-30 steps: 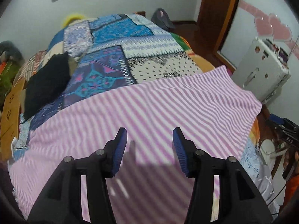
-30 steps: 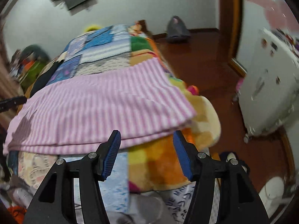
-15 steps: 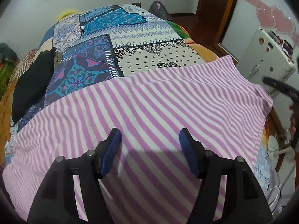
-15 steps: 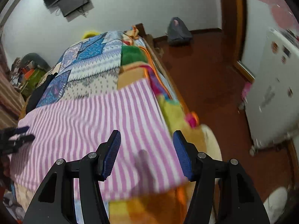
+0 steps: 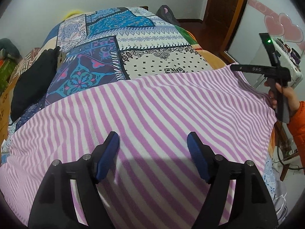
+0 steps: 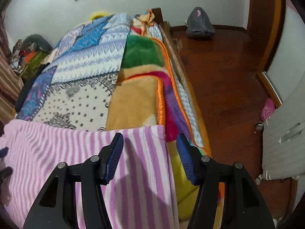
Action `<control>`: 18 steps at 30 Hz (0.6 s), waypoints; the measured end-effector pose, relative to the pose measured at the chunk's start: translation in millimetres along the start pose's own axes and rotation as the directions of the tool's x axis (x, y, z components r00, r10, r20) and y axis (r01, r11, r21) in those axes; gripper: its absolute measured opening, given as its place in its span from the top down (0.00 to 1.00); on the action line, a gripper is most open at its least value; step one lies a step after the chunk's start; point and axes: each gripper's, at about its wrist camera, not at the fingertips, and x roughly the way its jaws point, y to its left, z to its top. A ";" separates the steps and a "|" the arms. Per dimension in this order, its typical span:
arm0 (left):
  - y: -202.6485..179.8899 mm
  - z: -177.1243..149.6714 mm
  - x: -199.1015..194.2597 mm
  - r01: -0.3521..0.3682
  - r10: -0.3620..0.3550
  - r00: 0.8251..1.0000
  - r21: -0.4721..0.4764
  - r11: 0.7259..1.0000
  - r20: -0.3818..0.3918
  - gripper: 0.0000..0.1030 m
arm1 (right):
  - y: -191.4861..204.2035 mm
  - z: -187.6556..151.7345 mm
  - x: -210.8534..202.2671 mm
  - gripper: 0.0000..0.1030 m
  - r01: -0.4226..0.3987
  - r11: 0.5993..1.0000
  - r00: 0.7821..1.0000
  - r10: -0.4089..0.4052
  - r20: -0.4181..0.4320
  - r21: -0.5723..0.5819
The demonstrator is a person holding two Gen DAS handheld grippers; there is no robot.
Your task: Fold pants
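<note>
Pink-and-white striped pants (image 5: 162,114) lie spread flat across a bed (image 5: 133,38) with a patchwork cover. The left claw (image 5: 153,147) hangs over their middle, released, its jaws having just widened with nothing gripped. The right claw (image 6: 149,148) straddles the pants' far corner, released though just narrowing; a second ago it faced the bed's near edge. Beyond that corner, bare bed; to its right, open wooden floor (image 6: 228,76).

Left wrist: close above striped pants (image 5: 152,114), angled steeply down across bed (image 5: 162,61) | Right wrist: close over pants' corner by floor (image 6: 225,76), slightly blurred | Shared: pants, bed.
</note>
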 end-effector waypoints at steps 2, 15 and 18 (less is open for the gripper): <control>-0.3 0.2 0.1 -0.002 0.002 1.000 0.001 1.000 0.002 0.28 | 0.8 -0.3 5.0 0.76 -0.005 1.000 1.000 0.005 -0.012 -0.015; -0.2 -0.6 0.3 -0.002 0.002 1.000 -0.001 1.000 0.005 0.27 | 3.1 9.2 0.5 0.86 0.111 0.991 0.993 -0.108 0.044 -0.072; -0.4 -0.8 0.6 -0.003 0.003 1.000 -0.001 1.000 0.004 0.27 | 5.2 8.9 -13.2 0.80 0.116 0.992 0.992 -0.113 0.047 -0.049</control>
